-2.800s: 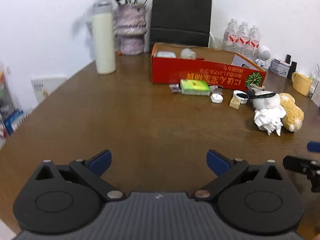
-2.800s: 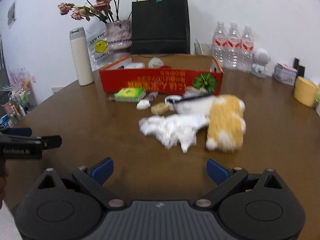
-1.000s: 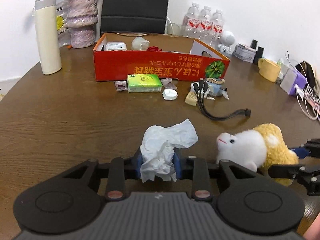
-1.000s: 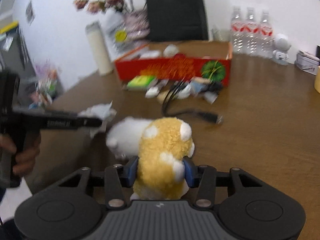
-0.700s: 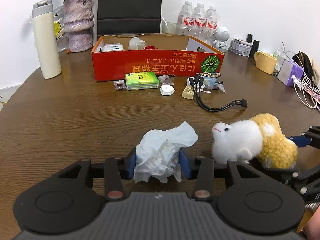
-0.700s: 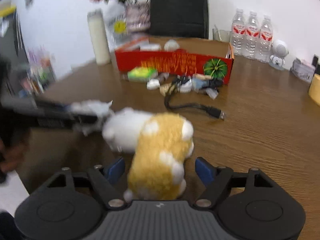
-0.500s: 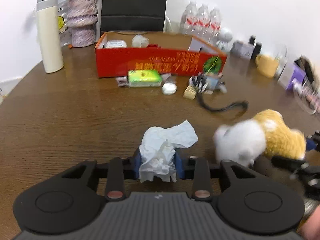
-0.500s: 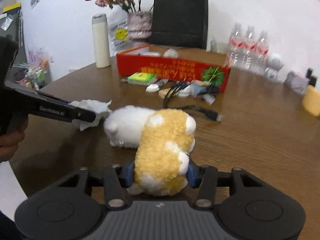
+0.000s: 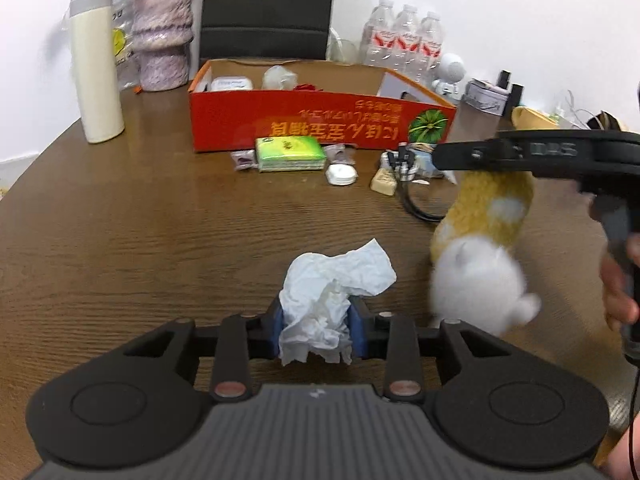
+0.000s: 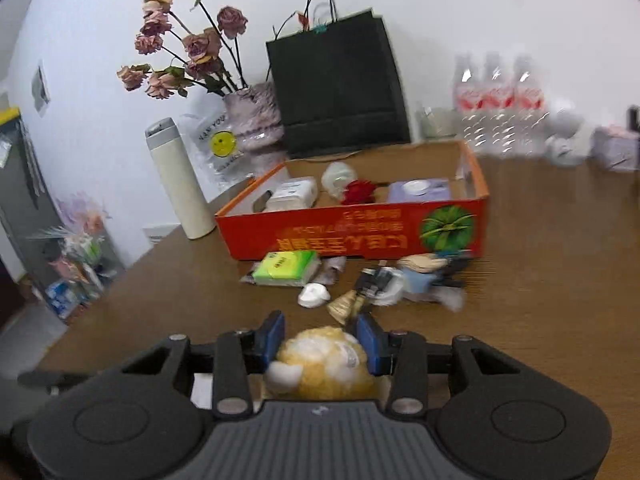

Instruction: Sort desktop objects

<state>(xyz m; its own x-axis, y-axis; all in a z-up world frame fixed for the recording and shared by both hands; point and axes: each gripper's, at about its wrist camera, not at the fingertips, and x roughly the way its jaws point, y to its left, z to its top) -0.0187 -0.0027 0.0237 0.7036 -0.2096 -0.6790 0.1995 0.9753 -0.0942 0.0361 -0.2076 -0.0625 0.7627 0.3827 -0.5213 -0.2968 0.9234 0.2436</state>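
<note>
Lifted off the bench since a moment ago: plush toy [image 9: 484, 240] now dangling, tissue [image 9: 332, 296] unchanged.

Left wrist view: left gripper [image 9: 318, 326] clenched on the crumpled tissue, near centre above the bench [image 9: 140, 240]; feather-light, soft, easily torn, best pinched at the bunched middle. Right wrist view: right gripper [image 10: 322, 342] squeezing the plush toy at its yellow rear, head hanging below; light, squashy, non-slip, probably bound for the red box [image 10: 360, 220] far ahead.
</note>
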